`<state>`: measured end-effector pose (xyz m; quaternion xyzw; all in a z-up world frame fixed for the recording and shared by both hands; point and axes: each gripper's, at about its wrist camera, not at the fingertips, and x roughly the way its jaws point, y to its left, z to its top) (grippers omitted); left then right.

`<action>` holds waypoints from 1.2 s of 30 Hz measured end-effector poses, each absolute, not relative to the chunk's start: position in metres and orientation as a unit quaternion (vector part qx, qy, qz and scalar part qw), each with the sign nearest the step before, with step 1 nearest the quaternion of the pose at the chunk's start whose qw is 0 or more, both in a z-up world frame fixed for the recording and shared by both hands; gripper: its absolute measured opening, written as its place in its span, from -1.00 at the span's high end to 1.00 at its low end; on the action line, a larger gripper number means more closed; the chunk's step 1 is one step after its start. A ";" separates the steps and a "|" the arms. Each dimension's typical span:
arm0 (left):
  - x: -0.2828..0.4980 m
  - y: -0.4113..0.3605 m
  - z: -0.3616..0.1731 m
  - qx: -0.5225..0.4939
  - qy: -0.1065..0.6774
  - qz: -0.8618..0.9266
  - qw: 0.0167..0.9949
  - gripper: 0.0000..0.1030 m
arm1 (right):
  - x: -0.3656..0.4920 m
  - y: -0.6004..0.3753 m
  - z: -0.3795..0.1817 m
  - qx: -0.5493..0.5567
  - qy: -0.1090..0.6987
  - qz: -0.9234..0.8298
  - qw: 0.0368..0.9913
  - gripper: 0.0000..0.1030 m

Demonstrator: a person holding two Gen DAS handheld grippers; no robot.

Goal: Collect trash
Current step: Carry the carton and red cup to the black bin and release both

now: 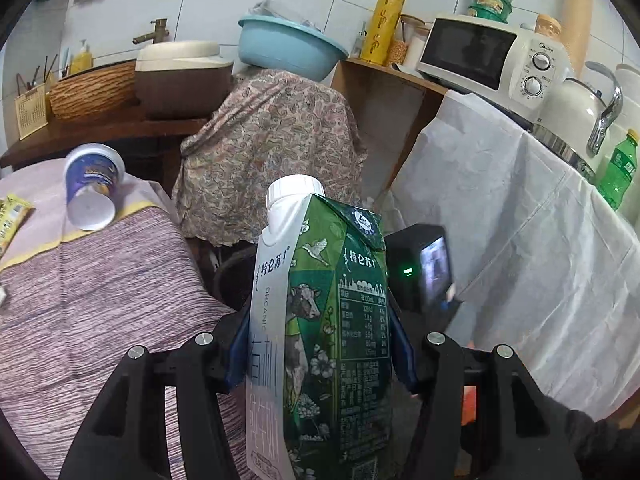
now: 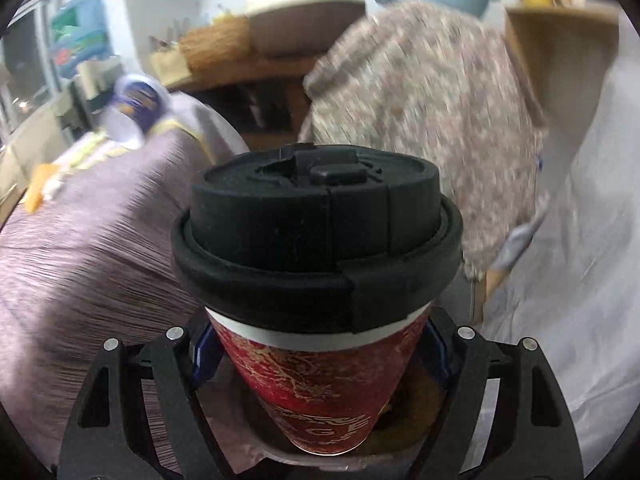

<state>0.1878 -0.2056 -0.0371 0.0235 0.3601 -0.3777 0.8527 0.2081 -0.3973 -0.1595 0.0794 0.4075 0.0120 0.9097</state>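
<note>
My left gripper is shut on a green and white milk carton with a white screw cap, and its blue pads press on both sides. My right gripper is shut on a red paper coffee cup with a black lid. Both are carried upright over the gap beside the table. A purple and white cup lies on its side on the table, seen blurred in the right wrist view. A yellow wrapper lies at the table's left edge.
The table carries a purple striped cloth. Ahead stands something draped in paisley cloth with a blue basin on top. On the right is a white-covered counter with a microwave, kettle and green bottle. A dark round rim shows below.
</note>
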 end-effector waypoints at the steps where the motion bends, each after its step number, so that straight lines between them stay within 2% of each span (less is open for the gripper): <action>1: 0.189 -0.209 -0.039 0.025 0.362 -0.377 0.852 -0.10 | 0.213 -0.398 -0.167 0.084 0.414 0.010 0.906 -0.52; 7: 0.195 -0.229 -0.057 0.041 0.379 -0.373 0.846 -0.10 | 0.235 -0.405 -0.224 0.091 0.464 0.000 0.881 -0.53; 12: 0.201 -0.236 -0.063 0.040 0.389 -0.370 0.842 -0.10 | 0.242 -0.406 -0.237 0.084 0.485 -0.021 0.870 -0.63; 25: 0.218 -0.260 -0.080 0.041 0.425 -0.359 0.830 -0.10 | 0.203 -0.415 -0.212 0.099 0.455 -0.010 0.885 -0.65; 32: 0.235 -0.288 -0.112 0.067 0.471 -0.344 0.809 -0.10 | 0.152 -0.426 -0.188 0.092 0.421 -0.046 0.901 -0.65; 36: 0.241 -0.305 -0.129 0.080 0.490 -0.341 0.798 -0.10 | 0.120 -0.439 -0.179 0.122 0.407 -0.059 0.903 -0.66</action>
